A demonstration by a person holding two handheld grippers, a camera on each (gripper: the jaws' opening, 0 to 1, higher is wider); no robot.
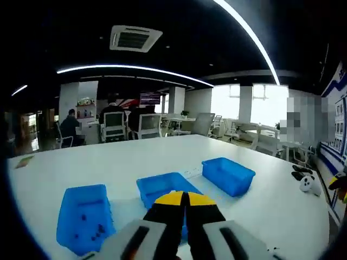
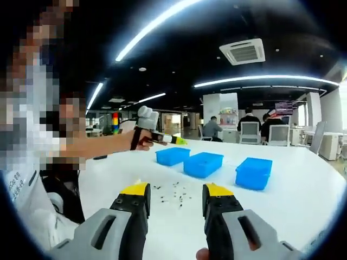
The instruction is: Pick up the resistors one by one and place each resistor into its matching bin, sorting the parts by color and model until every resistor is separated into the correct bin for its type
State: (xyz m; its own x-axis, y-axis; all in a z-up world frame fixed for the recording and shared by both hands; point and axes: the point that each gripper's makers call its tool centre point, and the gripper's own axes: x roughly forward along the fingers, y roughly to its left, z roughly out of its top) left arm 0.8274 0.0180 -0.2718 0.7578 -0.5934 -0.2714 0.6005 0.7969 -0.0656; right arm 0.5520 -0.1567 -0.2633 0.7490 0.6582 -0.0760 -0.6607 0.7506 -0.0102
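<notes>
Rising from the bottom of the left gripper view, the left gripper [image 1: 185, 197] is seen with its yellow-tipped jaws pressed together and nothing between them, held above the near edge of the middle bin [image 1: 160, 186]. Three blue bins are counted on the white table [image 1: 141, 154]: a left bin [image 1: 84, 218] with small dark resistors [image 1: 96, 232] on its floor, the middle one, and a right bin [image 1: 228, 175] set apart toward the far side. In the right gripper view, the right gripper [image 2: 175, 192] is held with its jaws spread wide and empty over a scatter of loose resistors [image 2: 174, 194] lying on the table [image 2: 303, 189] just beyond the tips. The same three bins are seen farther back in a row. The left gripper [image 2: 179, 141] is seen there too, raised in a hand [image 2: 140, 140] above the table's far-left edge. Broad bare tabletop is left on the right side of the bins, and the table's curved edge is visible at the left.
</notes>
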